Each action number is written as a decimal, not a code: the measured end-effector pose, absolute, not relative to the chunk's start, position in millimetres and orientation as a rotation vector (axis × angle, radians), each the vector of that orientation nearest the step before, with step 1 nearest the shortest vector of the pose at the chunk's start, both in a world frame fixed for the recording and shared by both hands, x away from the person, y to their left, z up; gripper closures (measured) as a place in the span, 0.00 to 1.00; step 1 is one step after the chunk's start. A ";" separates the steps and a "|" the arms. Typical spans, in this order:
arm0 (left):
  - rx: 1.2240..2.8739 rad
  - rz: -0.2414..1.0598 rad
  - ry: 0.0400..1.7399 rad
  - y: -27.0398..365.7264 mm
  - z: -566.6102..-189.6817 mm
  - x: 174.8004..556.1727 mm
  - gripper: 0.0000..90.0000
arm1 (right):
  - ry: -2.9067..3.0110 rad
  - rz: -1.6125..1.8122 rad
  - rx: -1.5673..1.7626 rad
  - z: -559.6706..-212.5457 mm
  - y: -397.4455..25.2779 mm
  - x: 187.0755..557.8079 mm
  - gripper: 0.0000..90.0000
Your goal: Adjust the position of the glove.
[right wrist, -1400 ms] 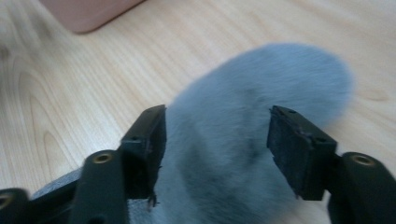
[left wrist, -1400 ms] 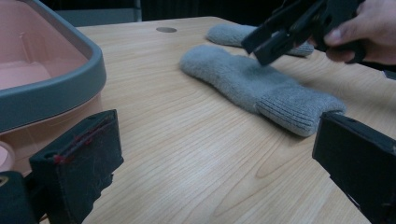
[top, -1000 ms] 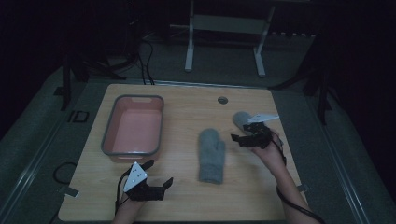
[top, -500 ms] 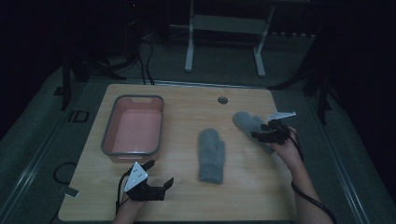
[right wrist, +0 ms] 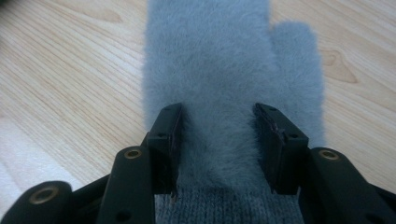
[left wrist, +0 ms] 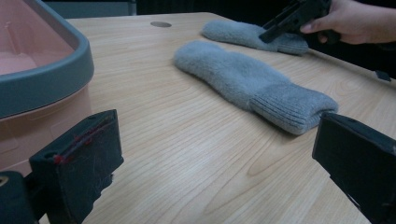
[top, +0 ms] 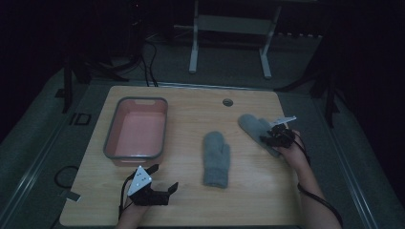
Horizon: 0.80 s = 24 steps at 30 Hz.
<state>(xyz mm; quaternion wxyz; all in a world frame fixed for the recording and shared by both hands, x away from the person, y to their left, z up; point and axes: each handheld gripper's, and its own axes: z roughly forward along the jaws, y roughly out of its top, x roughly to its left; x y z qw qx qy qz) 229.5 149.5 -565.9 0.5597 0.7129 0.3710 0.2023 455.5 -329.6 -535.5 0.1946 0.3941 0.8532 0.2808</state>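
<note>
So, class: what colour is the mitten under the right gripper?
Grey, fluffy with a knitted cuff; the mitten shows best in the right gripper view.

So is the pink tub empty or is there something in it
Empty. From the high view the tub shows only its bare pink floor, and both grey mittens lie out on the table: one mid-table, one under the right gripper.

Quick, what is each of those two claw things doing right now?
Left gripper: open, holding nothing, low over the table.
Right gripper: open, its jaws either side of the far mitten, not yet clamped.
</note>
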 end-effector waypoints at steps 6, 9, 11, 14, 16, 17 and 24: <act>1.686 0.476 0.873 149.2 -566.4 229.6 0.02 | 2.336 0.803 1.166 -539.1 -330.9 454.0 0.78; 1.684 0.478 0.872 149.1 -566.3 229.5 0.02 | 2.308 0.795 1.187 -539.4 -328.2 452.0 0.85; 1.684 0.478 0.873 149.1 -566.4 229.6 0.02 | 2.295 0.799 1.205 -538.4 -327.9 451.1 0.88; 1.679 0.476 0.875 149.5 -566.2 229.7 0.02 | 2.269 0.831 1.249 -534.7 -327.5 448.0 0.91; 1.678 0.477 0.875 149.8 -566.1 229.9 0.02 | 2.242 0.850 1.268 -531.8 -327.0 443.6 0.93; 1.677 0.477 0.875 149.9 -566.1 229.9 0.02 | 2.224 0.868 1.278 -529.8 -326.8 440.7 0.94; 1.671 0.477 0.875 149.9 -565.3 228.8 0.02 | 2.076 0.899 1.387 -512.8 -326.1 411.7 0.95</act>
